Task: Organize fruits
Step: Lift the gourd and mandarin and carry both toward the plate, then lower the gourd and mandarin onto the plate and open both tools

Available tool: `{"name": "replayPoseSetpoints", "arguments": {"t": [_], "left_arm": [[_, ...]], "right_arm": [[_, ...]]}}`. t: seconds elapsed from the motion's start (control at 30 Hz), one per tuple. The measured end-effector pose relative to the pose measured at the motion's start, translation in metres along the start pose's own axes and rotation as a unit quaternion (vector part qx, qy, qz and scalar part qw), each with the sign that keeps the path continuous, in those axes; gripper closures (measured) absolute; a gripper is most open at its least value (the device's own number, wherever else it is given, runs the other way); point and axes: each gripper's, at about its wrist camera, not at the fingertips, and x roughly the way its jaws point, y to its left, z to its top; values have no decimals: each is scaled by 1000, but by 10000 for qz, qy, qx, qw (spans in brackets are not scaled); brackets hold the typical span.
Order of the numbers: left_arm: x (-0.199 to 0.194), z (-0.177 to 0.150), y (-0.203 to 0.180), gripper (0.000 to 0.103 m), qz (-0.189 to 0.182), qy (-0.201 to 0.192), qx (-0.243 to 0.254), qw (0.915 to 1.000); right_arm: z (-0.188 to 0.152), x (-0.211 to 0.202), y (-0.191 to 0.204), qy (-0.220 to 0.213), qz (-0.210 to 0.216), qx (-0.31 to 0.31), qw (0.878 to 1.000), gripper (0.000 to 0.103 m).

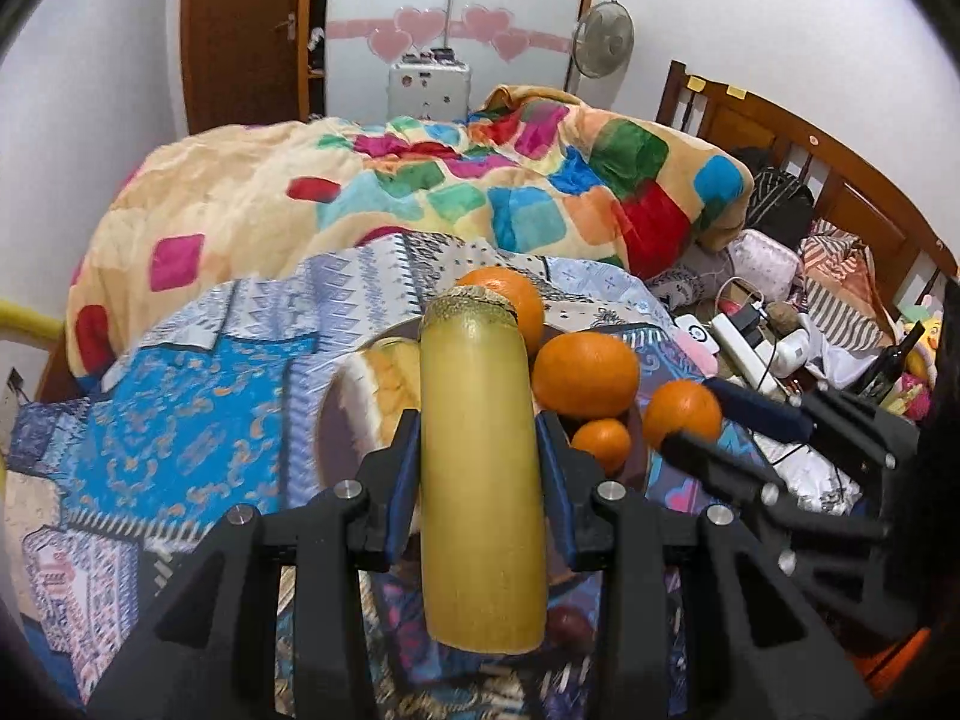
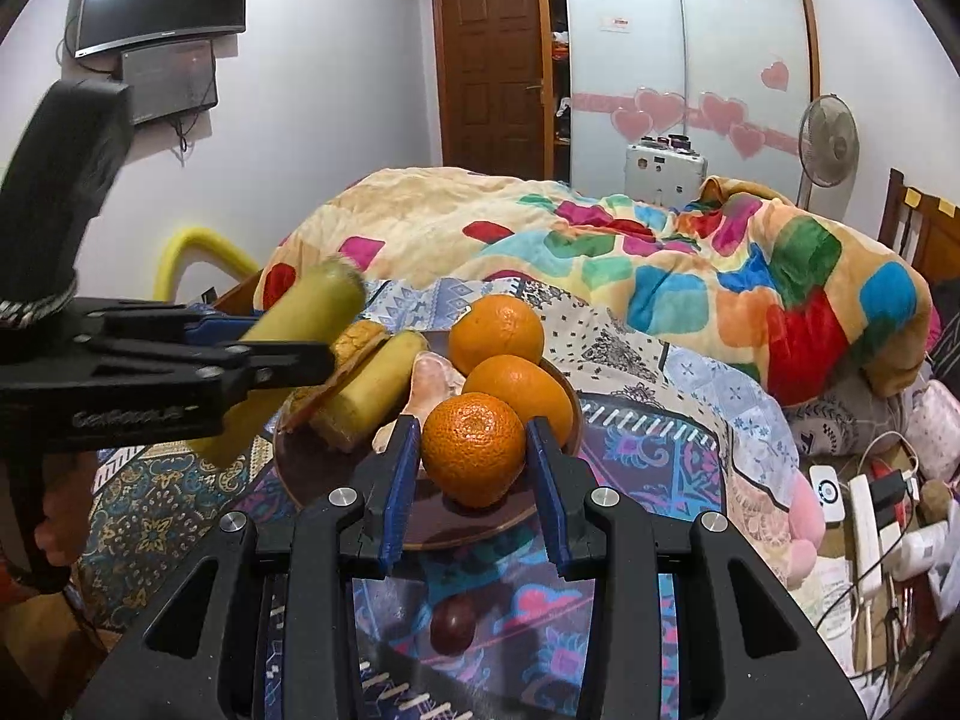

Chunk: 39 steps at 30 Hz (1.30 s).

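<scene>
My left gripper [image 1: 477, 450] is shut on a long yellow-green sugarcane piece [image 1: 480, 468] and holds it above the brown plate [image 1: 336, 438]. In the right wrist view the left gripper [image 2: 282, 354] and the cane [image 2: 288, 354] hang over the plate's left side. My right gripper [image 2: 474, 456] is shut on an orange [image 2: 474, 447] over the plate's [image 2: 480, 531] front. On the plate lie two more oranges [image 2: 497, 330], a second cane piece [image 2: 372, 387], a peeled citrus segment [image 2: 429, 384] and a pomelo wedge [image 1: 378, 387]. The right gripper [image 1: 714, 414] shows at the right with its orange [image 1: 681, 411].
The plate sits on a patterned blue cloth [image 1: 180, 396] on a bed. A dark red fruit [image 2: 453, 624] lies on the cloth below my right gripper. A colourful blanket [image 1: 420, 180] is heaped behind. A power strip and cables [image 2: 870, 516] clutter the right side.
</scene>
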Motion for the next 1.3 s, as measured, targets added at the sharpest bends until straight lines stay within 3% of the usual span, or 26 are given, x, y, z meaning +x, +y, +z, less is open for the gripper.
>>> {"name": "replayPoseSetpoints", "arguments": {"t": [0.2, 0.53, 0.9, 1.3], "left_arm": [[27, 13, 1, 66, 53, 154, -54, 9999], [39, 14, 1, 66, 77, 300, 28, 9995], [-9, 7, 5, 66, 308, -232, 286, 9988], [-24, -38, 29, 56, 410, -168, 320, 9985]], "right_arm": [[-3, 10, -2, 78, 16, 19, 10000, 70], [-4, 18, -5, 166, 52, 54, 9998, 70], [-3, 23, 7, 324, 173, -73, 9993, 70], [-9, 31, 26, 494, 230, -295, 9981, 69]]}}
